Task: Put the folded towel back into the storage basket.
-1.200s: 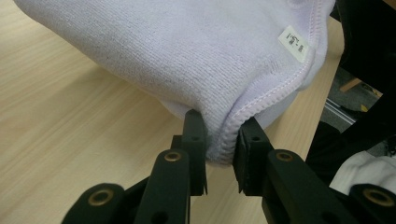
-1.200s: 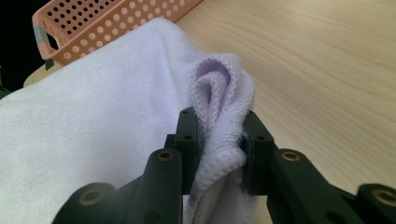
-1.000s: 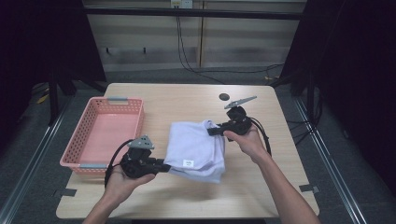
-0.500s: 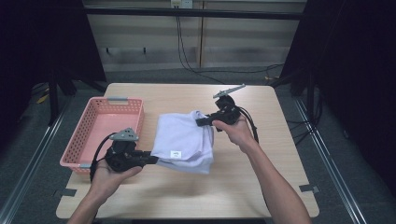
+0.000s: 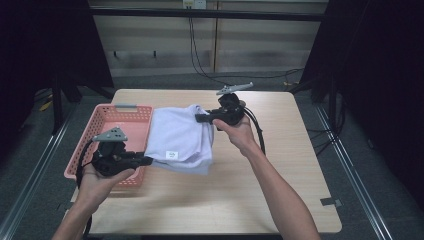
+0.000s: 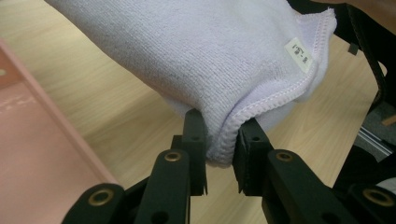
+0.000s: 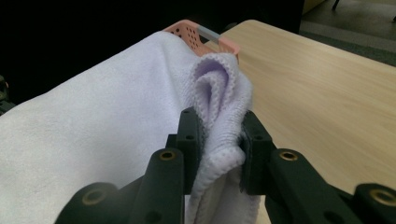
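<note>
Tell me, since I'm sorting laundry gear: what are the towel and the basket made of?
Towel: looks like soft lilac terry or microfibre, matte, with a looped nap and stitched hem. Basket: seemingly moulded pink plastic, its walls perforated, smooth with a slight sheen.

The towel was soft, matt lilac terry cloth; the basket perforated pink plastic; the counter smooth pale wood.

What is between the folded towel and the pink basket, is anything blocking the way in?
Nothing visible blocks it. The towel hangs clamped between the left gripper and the right gripper, its left edge already over the basket's rim, and the basket's floor looks bare.
</note>
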The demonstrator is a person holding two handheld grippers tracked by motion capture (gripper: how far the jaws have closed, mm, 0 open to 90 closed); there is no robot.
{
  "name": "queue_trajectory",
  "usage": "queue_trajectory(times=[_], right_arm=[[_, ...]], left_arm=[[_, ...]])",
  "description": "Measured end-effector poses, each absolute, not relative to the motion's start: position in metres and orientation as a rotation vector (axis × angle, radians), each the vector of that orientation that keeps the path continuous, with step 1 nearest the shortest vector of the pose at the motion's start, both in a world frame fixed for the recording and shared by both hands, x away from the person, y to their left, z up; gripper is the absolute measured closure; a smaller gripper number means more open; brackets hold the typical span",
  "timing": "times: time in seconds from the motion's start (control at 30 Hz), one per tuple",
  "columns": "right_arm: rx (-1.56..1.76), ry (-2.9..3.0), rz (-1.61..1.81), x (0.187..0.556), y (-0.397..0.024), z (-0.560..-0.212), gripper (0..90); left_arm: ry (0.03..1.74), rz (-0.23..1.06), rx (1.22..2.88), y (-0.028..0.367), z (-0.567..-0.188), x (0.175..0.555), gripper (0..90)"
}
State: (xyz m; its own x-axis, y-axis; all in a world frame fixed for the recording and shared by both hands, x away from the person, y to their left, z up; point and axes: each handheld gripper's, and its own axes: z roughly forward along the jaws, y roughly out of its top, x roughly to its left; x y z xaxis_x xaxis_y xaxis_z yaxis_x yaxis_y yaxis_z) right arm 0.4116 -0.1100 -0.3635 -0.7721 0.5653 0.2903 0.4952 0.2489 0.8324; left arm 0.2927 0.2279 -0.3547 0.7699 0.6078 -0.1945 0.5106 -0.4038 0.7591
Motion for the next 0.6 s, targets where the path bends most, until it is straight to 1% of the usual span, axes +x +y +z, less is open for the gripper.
queue_trajectory(times=[0.33,0.6], right_arm=[[1.005,2.439,1.589,0.426,-0.079,-0.350,73.6],[0.997,2.455,1.605,0.434,-0.059,-0.352,73.6]], left_arm=[[0.881,0.179,2.052,0.254,-0.343,0.296,76.9],[0.925,0.204,2.029,0.277,-0.341,0.298,77.0]])
